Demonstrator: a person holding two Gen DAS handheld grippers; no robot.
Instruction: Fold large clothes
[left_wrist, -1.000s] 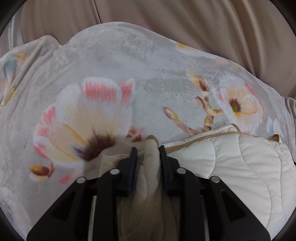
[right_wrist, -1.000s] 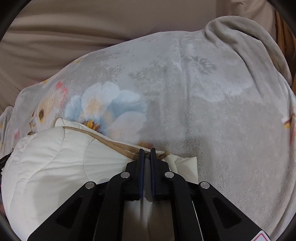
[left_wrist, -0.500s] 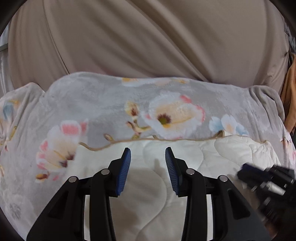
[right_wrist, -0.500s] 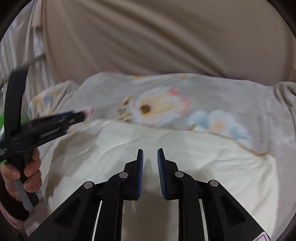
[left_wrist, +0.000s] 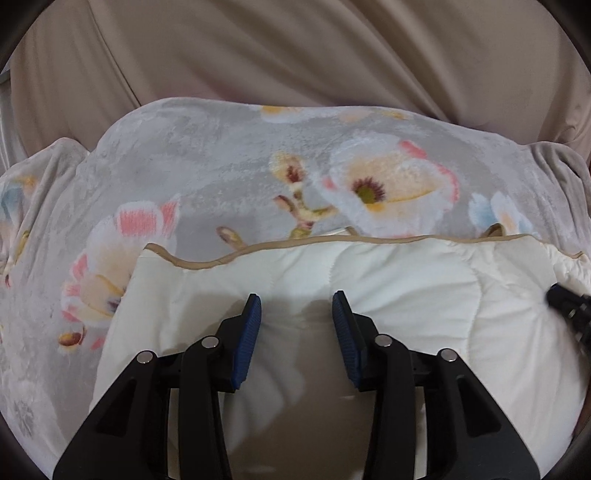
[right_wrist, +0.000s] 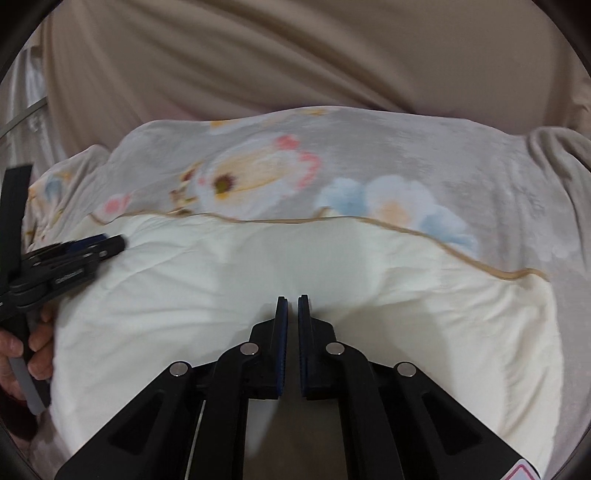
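A cream quilted garment (left_wrist: 388, 280) with tan piping lies folded on a grey floral blanket (left_wrist: 221, 177); it also shows in the right wrist view (right_wrist: 221, 280). My left gripper (left_wrist: 296, 301) is open and empty, hovering above the garment's near part. My right gripper (right_wrist: 292, 299) hovers over the garment's middle with its jaws nearly together and nothing between them. The left gripper also shows at the left edge of the right wrist view (right_wrist: 96, 243), held in a hand. The right gripper's tip shows at the right edge of the left wrist view (left_wrist: 569, 302).
The floral blanket (right_wrist: 480, 177) covers the whole surface, with bunched corners at far left and far right. A beige curtain (left_wrist: 295, 48) hangs behind it. The person's hand (right_wrist: 26, 350) is at the left edge.
One second ago both grippers were shut on the garment's edge. They let go, pulled back and up, and the garment now lies flat. The right jaws have since narrowed.
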